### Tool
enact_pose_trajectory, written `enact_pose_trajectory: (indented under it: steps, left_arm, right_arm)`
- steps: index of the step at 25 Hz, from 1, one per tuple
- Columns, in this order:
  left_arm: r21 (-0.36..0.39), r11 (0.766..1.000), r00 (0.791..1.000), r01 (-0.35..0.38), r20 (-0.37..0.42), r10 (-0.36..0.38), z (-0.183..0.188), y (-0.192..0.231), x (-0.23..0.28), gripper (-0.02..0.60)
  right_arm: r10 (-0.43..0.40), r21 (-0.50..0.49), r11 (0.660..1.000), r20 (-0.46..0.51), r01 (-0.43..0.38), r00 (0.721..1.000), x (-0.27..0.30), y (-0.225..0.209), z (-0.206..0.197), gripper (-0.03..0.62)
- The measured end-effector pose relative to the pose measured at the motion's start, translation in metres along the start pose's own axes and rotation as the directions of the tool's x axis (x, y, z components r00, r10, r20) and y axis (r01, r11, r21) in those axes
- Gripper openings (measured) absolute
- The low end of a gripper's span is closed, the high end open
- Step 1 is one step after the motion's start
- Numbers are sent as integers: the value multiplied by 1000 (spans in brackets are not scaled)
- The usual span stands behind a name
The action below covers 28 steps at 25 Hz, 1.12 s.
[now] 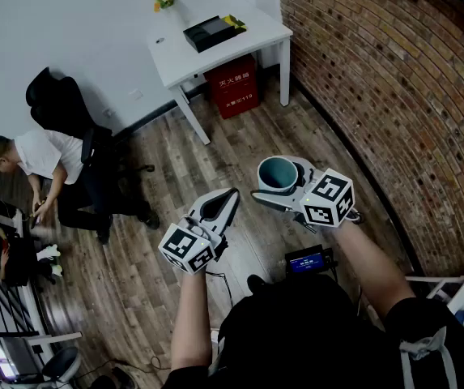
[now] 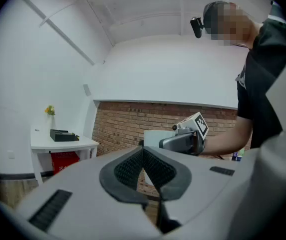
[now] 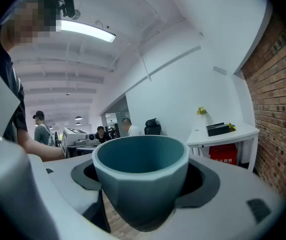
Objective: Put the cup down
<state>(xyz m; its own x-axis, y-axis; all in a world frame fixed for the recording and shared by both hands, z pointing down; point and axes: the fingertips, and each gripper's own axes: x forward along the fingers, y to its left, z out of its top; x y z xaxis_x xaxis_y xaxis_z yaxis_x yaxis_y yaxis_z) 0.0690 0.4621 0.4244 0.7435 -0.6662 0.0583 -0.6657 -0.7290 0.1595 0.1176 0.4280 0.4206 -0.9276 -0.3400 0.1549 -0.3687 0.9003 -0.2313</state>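
Observation:
A teal cup [image 1: 278, 173] sits upright between the jaws of my right gripper [image 1: 282, 186], which is shut on it and holds it in the air above the wooden floor. In the right gripper view the cup [image 3: 141, 176] fills the middle, its empty mouth facing up, with a dark pad pressed on each side. My left gripper [image 1: 218, 207] hangs to the left of the cup, apart from it, shut with nothing in it. In the left gripper view its black pads [image 2: 143, 170] meet, and the right gripper with its marker cube [image 2: 196, 125] shows beyond them.
A white table [image 1: 215, 43] stands ahead against the wall, bearing a black box [image 1: 210, 32] and a small plant [image 1: 163, 1], with a red box [image 1: 232, 85] under it. A brick wall [image 1: 385, 79] runs along the right. A seated person [image 1: 41, 164] and a black office chair [image 1: 61, 104] are at the left.

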Motion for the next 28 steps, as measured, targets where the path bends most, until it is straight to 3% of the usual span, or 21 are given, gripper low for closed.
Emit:
enact_pose_trajectory:
  steps: [28]
  left_arm:
    - [3,1000,1000,4,-4,-4,0,2,2,9]
  right_arm:
    - [8,55,998,16,-9,1000,-1,-2,1,405]
